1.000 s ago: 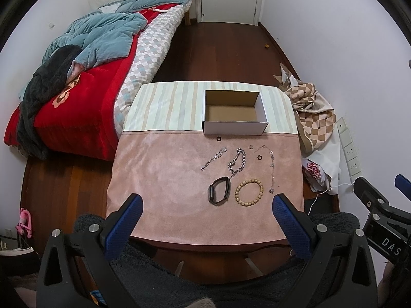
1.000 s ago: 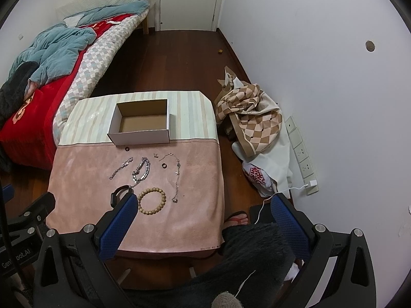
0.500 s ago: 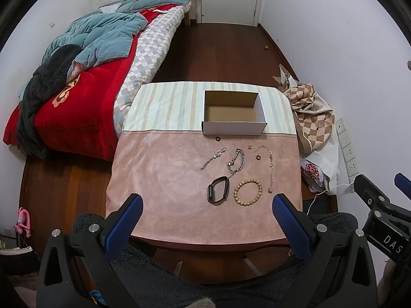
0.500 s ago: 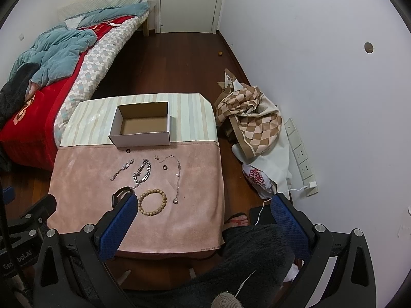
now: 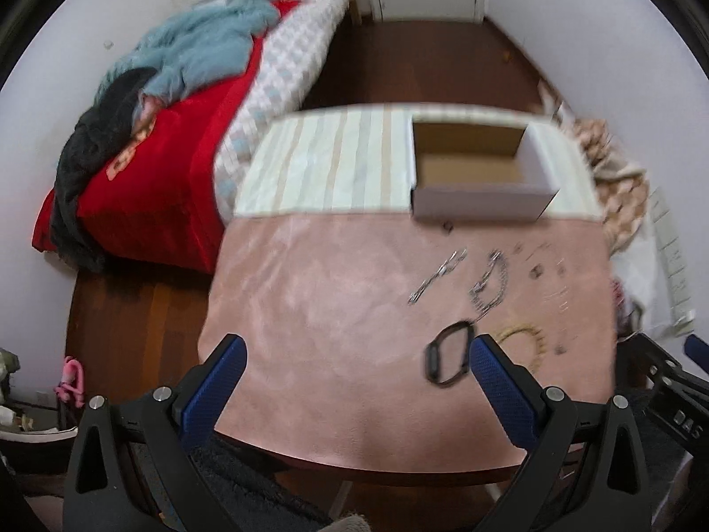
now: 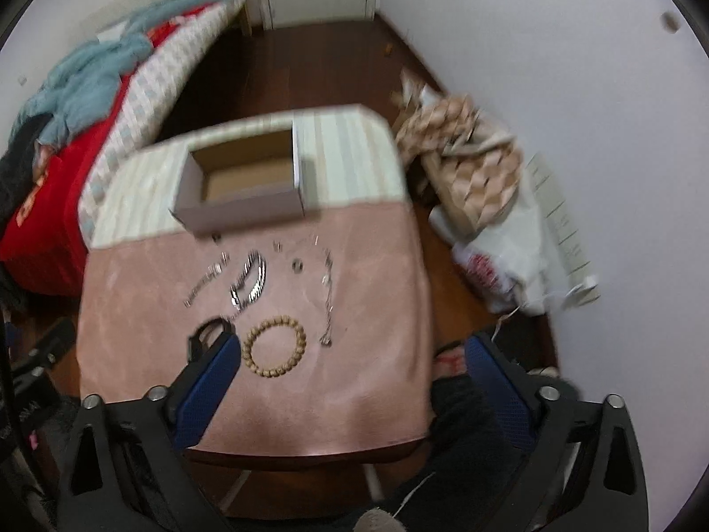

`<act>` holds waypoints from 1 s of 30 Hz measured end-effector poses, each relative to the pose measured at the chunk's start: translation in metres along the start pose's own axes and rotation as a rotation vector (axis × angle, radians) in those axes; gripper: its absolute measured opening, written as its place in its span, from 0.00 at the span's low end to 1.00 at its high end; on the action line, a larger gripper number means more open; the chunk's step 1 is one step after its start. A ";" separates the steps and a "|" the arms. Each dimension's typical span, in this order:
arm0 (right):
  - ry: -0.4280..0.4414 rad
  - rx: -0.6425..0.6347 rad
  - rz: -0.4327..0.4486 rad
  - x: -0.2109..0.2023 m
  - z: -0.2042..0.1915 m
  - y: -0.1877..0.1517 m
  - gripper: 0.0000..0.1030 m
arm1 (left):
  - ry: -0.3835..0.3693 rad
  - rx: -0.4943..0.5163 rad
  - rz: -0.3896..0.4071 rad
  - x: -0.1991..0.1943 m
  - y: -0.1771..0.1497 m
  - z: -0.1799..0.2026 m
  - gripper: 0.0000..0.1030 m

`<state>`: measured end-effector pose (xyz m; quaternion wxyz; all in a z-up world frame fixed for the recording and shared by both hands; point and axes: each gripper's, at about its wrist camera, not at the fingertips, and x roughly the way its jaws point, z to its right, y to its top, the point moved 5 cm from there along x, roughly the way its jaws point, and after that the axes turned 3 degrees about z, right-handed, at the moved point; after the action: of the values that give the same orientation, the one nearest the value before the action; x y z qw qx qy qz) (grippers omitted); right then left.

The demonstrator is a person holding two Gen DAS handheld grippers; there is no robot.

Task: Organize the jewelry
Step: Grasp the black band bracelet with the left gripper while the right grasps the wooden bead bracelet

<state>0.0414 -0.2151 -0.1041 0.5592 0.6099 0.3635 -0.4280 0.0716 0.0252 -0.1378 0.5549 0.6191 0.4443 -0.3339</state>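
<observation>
Jewelry lies on the pink cloth of a table point(image 5: 336, 292): a black band point(image 5: 446, 359), a wooden bead bracelet point(image 6: 274, 346), silver chain bracelets point(image 6: 249, 281), a thin necklace point(image 6: 328, 283) and small rings point(image 6: 297, 264). An open, empty cardboard box point(image 5: 481, 173) stands behind them on the striped cloth; it also shows in the right wrist view point(image 6: 248, 181). My left gripper point(image 5: 352, 354) is open and empty above the table's near edge. My right gripper point(image 6: 350, 359) is open and empty, its left finger beside the bead bracelet. Both views are blurred.
A bed point(image 5: 168, 142) with red and blue bedding stands left of the table. A checkered cloth point(image 6: 461, 150) and a plastic bag point(image 6: 500, 257) lie on the floor at the right by the wall. A door is at the back.
Both grippers have moved forward and down toward the table, so the jewelry looms larger. The left view has shifted left, the right view has tilted. Both stay open.
</observation>
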 end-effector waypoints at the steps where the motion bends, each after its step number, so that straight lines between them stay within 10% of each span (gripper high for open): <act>1: 0.012 0.006 -0.036 0.020 -0.002 -0.004 0.87 | 0.001 0.003 -0.012 0.010 -0.002 0.001 1.00; 12: 0.075 -0.053 -0.186 0.152 -0.033 -0.036 0.52 | -0.074 0.041 -0.190 0.113 -0.028 0.024 0.97; 21: 0.061 -0.141 -0.195 0.168 -0.050 -0.034 0.43 | -0.157 0.033 -0.283 0.151 -0.039 0.039 0.51; 25: 0.052 -0.167 -0.195 0.170 -0.053 -0.032 0.40 | -0.169 0.039 -0.252 0.148 -0.034 0.037 0.14; 30: 0.053 -0.177 -0.190 0.168 -0.056 -0.031 0.11 | -0.128 0.034 -0.225 0.145 -0.032 0.014 0.10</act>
<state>0.0812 -0.1619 -0.2711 0.5579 0.5322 0.4707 -0.4288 0.0989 0.0368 -0.2835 0.5305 0.5519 0.4691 -0.4403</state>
